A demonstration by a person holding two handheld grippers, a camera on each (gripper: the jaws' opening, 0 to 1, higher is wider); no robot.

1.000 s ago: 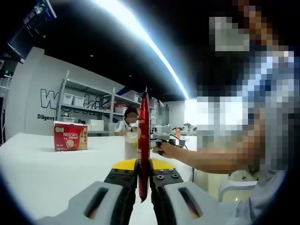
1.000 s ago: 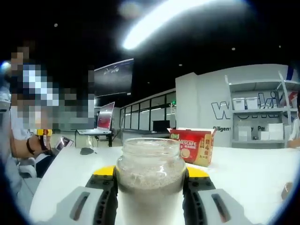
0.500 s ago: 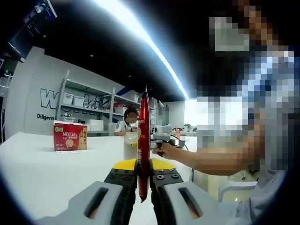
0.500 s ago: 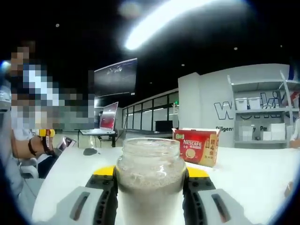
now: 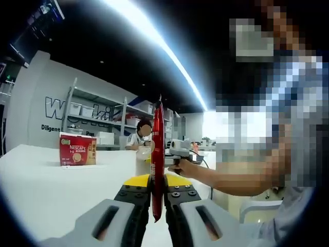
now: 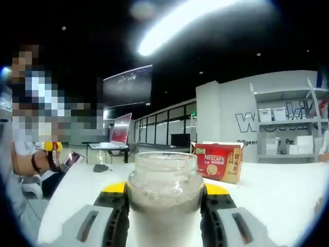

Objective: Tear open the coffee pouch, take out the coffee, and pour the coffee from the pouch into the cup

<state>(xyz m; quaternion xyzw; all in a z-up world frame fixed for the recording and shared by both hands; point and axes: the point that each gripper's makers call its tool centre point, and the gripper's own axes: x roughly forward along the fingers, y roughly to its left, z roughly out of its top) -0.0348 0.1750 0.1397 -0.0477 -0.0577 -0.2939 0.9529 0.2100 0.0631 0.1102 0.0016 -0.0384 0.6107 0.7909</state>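
**Pouch in one claw, jar in the other, nothing poured yet**

Our left gripper (image 5: 157, 198) is clamped on the coffee pouch (image 5: 157, 159), a thin red stick seen edge-on and standing straight up out of the jaws. We can't tell whether its top is torn; it looks whole from here.

Our right gripper (image 6: 164, 206) is squeezed around the cup (image 6: 164, 198), really a frosted glass jar, mouth up and hard against the camera. It's too cloudy to say if anything's inside.

So we reckon we're early on: both things gripped, with tearing and pouring still to do.

Beyond both claws, on the white table (image 5: 46, 185), sits a red box (image 6: 222, 162) reading "NESCAFE". Further back, the wall lettering (image 5: 56, 108) starts with a big "W" and below it "Diligen", the rest hidden by shelves.
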